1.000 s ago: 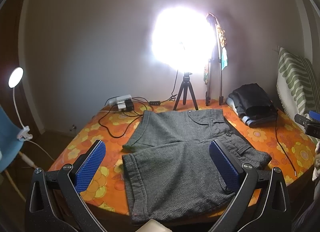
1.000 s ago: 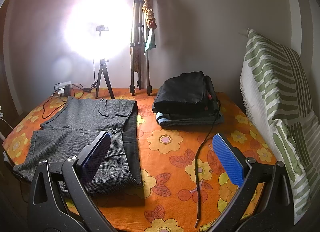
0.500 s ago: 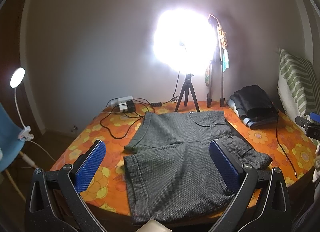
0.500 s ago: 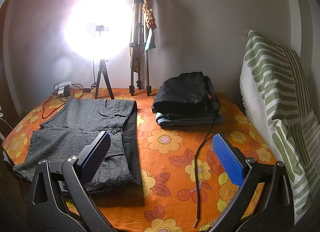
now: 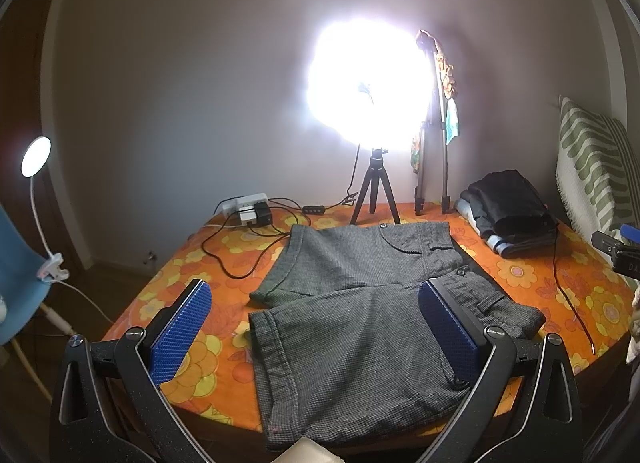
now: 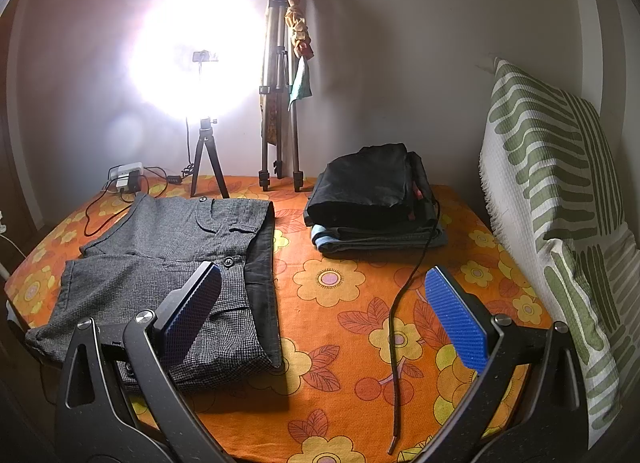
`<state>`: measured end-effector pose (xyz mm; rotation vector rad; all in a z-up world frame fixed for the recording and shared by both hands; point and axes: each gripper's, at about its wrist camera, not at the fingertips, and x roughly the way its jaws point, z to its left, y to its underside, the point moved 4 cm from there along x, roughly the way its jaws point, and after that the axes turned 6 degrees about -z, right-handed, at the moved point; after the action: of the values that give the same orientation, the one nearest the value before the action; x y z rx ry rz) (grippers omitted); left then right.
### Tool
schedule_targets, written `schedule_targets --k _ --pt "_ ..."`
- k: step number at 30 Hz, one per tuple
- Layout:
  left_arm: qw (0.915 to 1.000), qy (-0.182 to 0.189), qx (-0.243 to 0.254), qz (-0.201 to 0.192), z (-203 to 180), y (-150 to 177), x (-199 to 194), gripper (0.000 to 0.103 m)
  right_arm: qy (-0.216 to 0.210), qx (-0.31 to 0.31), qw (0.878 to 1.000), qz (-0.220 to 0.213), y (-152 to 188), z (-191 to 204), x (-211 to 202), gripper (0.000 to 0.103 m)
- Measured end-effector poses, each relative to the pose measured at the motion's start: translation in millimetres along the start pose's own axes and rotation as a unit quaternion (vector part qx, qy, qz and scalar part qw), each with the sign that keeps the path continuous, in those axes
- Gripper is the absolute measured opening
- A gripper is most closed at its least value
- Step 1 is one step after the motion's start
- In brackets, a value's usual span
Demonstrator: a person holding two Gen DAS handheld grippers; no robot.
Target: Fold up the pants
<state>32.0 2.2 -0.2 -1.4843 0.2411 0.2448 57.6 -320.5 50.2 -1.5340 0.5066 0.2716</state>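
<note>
In the left wrist view, the left claw (image 5: 314, 337) hangs above the near edge of a bed covered in an orange sheet with yellow flowers (image 5: 532, 283), its two blue ribbed pads (image 5: 180, 333) set wide apart with nothing between them. The grey houndstooth woven shorts (image 5: 360, 303) lie flat on the sheet, waistband toward the right, one leg reaching the near edge and the other lying farther back toward the wall. Behind them, at the far edge, a glaring round lamp on a small black tripod (image 5: 374, 191) stands beside a taller folded metal tripod (image 5: 430, 167), and a white power strip with black cables (image 5: 248, 209) sits at the far left corner. A stack of dark folded clothes (image 5: 508, 215) rests near the far right corner. In the right wrist view, the right claw (image 6: 326, 317) is likewise spread open and empty above the near edge. The shorts (image 6: 160, 263) occupy the left half of the bed, their dark inner waistband facing the middle. The folded stack (image 6: 372, 199) lies well apart from them, a thin black cord (image 6: 400, 303) trails from it toward the near edge, and a white cushion with green stripes (image 6: 556, 199) leans along the right edge.
</note>
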Motion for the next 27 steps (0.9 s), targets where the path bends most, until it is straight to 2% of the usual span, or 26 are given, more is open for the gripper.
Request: schedule_targets --k 27 --pt "0.9999 -0.008 0.006 0.0 -1.3 1.2 0.5 0.103 0.0 0.001 1.0 -0.001 -1.0 -1.5 -1.4 0.103"
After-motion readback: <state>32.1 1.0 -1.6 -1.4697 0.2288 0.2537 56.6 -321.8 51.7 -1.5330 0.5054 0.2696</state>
